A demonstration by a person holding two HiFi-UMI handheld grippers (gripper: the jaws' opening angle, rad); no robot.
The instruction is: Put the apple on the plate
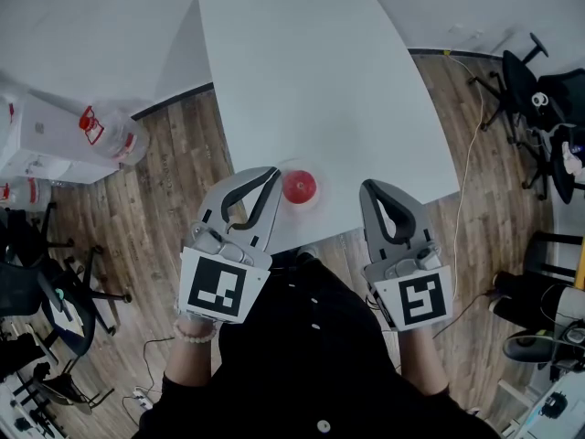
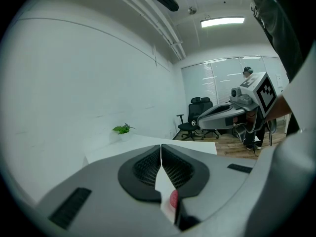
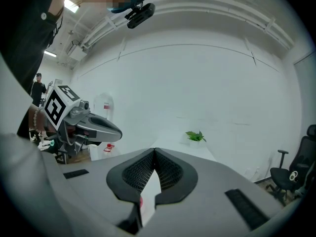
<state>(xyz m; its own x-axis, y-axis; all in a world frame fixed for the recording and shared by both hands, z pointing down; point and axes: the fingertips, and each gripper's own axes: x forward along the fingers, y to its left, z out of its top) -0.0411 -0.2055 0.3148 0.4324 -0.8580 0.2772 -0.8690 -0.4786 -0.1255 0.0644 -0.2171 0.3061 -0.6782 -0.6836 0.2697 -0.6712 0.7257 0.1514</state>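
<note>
White rectangular table (image 1: 311, 80). Left claw (image 1: 271, 174) and right claw (image 1: 369, 187) are both clenched on nothing, held over the table's near edge. Pale round plate (image 1: 316, 201) lies at that edge between them. Round red apple (image 1: 299, 187) sits on it.

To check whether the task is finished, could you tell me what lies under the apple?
A pale round plate shows around the apple, on the white table. The plate's middle is hidden by the apple.
</note>
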